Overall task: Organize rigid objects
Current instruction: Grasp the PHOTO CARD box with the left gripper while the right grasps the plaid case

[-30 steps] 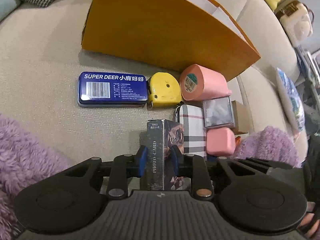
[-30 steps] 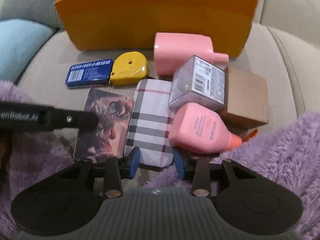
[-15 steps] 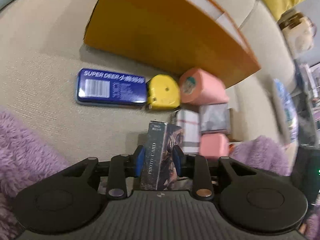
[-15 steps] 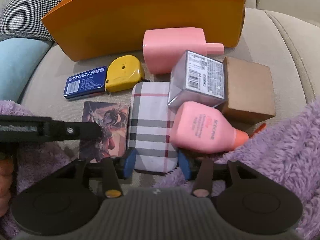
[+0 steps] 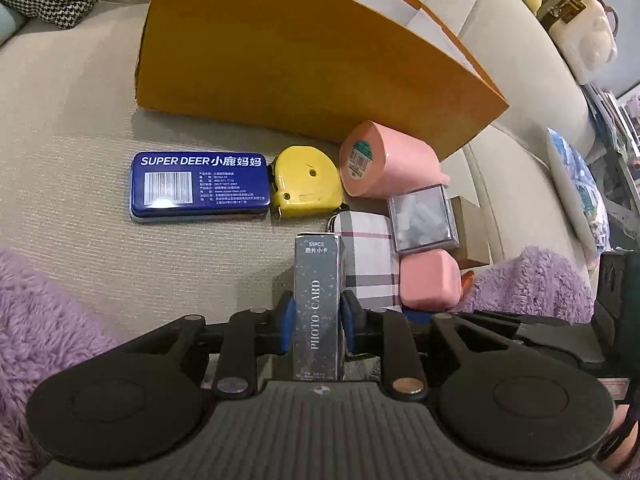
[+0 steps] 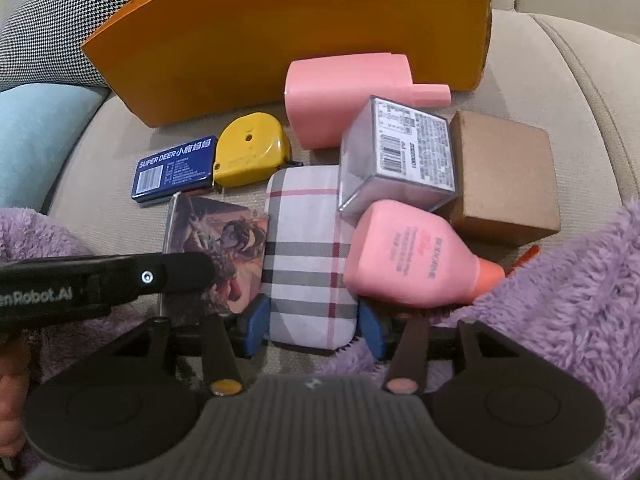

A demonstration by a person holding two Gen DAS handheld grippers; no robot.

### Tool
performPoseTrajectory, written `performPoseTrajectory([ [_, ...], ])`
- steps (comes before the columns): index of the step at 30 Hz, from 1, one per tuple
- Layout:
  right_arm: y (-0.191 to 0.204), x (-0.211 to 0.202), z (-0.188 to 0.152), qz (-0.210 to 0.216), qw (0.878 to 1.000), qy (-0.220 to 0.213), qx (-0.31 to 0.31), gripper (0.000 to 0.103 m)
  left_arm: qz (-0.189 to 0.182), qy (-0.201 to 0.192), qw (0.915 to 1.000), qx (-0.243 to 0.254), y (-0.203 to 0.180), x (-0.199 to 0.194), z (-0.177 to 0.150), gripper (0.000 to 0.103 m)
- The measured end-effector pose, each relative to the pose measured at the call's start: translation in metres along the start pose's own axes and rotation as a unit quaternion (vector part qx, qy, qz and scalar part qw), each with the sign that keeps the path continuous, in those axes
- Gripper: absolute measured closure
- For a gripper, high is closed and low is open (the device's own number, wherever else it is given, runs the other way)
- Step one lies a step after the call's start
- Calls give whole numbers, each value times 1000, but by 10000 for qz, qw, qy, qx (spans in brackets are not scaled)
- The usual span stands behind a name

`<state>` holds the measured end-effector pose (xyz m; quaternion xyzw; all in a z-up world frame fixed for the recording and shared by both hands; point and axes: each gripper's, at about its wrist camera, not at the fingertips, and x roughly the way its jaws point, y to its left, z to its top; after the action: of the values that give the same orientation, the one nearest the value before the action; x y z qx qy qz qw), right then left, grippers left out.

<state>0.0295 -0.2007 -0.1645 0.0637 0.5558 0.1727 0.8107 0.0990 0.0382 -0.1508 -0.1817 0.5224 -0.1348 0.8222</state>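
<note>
Beige sofa (image 5: pixel 80 92), houndstooth cushion (image 6: pixel 60 12), purple blanket (image 6: pixel 560 300).

You see an orange bag (image 6: pixel 304 28) standing on the beige sofa (image 5: pixel 68 92). Before it lie a dark blue tin (image 5: pixel 199 182) with white lettering, a yellow tape measure (image 5: pixel 306 182) and a pink cup (image 6: pixel 348 84). Your plaid case (image 6: pixel 310 252) is white with grey and red stripes. The bottle (image 6: pixel 404 258) is pink with an orange cap; the box (image 6: pixel 504 176) is plain brown. The card box (image 5: pixel 318 304) is grey, speckled, lettered in white. The gripper pads (image 5: pixel 286 328) are blue. Purple fleece (image 6: pixel 568 304) edges the view, with a houndstooth cushion (image 6: pixel 68 12) behind.
</note>
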Motion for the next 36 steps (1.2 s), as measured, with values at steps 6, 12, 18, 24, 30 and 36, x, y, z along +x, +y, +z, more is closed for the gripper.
performPoseTrajectory([
  [6, 3, 0, 0, 49, 10000, -38, -54, 52, 562, -367, 9977, 2, 3, -18, 3, 78],
  [12, 24, 3, -4, 289, 9981, -16, -548, 60, 774, -406, 9960, -185, 13, -22, 8, 78],
  [18, 21, 1, -2, 375, 9987, -101, -344, 54, 712, -434, 9963, -195, 16, -21, 9, 78],
  [24, 6, 8, 7, 560, 9978, -31, 340, 53, 619, -440, 9968, -235, 19, -20, 9, 78],
  [30, 11, 17, 10, 591, 9972, -41, 461, 50, 567, -423, 9971, -282, 21, -18, 9, 78],
  [36, 22, -3, 6, 571, 9978, -330, 102, 76, 556, -438, 9970, -310, 22, -19, 8, 78],
])
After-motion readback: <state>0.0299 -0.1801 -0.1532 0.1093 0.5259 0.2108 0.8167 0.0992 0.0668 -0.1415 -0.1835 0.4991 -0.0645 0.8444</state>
